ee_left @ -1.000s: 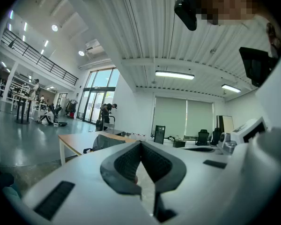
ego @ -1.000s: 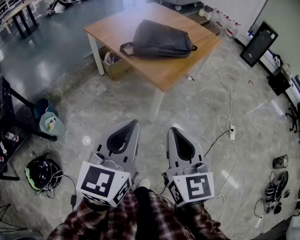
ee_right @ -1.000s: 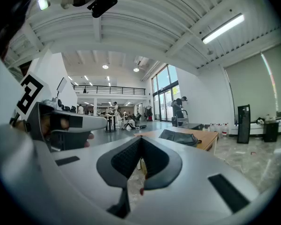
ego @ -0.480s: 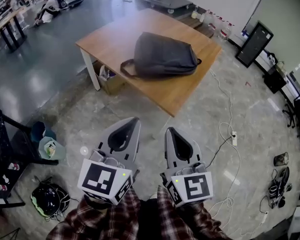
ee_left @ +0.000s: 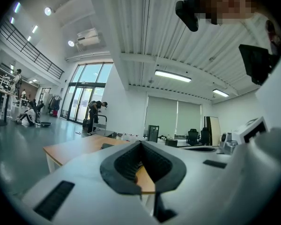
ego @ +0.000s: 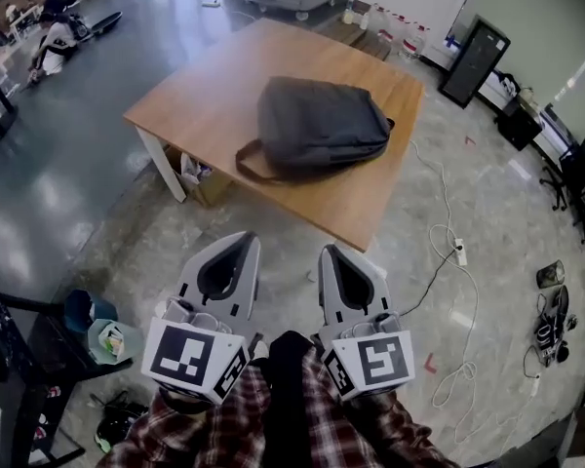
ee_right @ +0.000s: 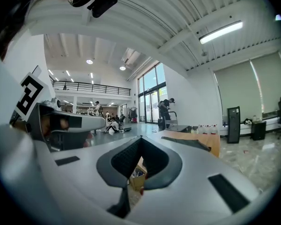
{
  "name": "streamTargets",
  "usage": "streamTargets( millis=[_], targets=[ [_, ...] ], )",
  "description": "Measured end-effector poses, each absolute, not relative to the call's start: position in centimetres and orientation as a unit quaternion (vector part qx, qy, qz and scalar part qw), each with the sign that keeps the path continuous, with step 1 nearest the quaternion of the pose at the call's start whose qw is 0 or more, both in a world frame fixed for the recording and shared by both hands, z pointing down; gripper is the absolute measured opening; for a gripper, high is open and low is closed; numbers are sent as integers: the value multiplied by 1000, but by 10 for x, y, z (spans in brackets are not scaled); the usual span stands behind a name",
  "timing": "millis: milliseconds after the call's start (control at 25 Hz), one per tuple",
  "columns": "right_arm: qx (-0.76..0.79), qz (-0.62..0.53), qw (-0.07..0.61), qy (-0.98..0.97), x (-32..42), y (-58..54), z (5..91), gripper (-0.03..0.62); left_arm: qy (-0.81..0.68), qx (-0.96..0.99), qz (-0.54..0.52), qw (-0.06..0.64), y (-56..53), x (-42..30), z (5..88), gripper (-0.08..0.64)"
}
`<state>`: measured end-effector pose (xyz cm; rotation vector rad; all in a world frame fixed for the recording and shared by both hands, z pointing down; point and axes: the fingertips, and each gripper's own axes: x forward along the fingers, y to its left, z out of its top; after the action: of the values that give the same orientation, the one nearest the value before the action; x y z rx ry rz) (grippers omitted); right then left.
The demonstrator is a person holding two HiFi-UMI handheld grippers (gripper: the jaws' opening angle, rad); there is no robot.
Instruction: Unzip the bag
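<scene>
A grey backpack (ego: 317, 125) lies flat on a wooden table (ego: 214, 76), its carry strap looping toward the near left. No zip detail shows from here. My left gripper (ego: 246, 239) and right gripper (ego: 329, 252) are held side by side close to my body, well short of the table's near edge and above the floor. Both are shut with nothing between the jaws. The left gripper view shows the shut left gripper (ee_left: 141, 143) with the table top (ee_left: 79, 146) beyond it. In the right gripper view, past the shut right gripper (ee_right: 140, 138), the backpack (ee_right: 187, 143) is a low dark shape.
A cardboard box (ego: 200, 178) sits under the table. Cables and a power strip (ego: 459, 253) trail over the floor at right. At the lower left stand a black rack (ego: 19, 359) and a teal bucket (ego: 112, 339). A black panel (ego: 475, 61) leans against the far wall.
The table and backpack have come nearer and lower in the head view as I walk toward them. Both grippers stay shut in front of my body.
</scene>
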<state>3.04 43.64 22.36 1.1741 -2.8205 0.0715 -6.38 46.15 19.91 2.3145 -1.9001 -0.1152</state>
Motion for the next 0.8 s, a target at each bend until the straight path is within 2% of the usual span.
streamTargets(
  millis=[400,800],
  targets=[
    [425,28,60,-903,8,316,241,8,-616,784,-32,78,355,-101,215,9],
    [434,12,56,-899,-27,140,218,8,-591,803,-37,70,172,-125,195,9]
  ],
)
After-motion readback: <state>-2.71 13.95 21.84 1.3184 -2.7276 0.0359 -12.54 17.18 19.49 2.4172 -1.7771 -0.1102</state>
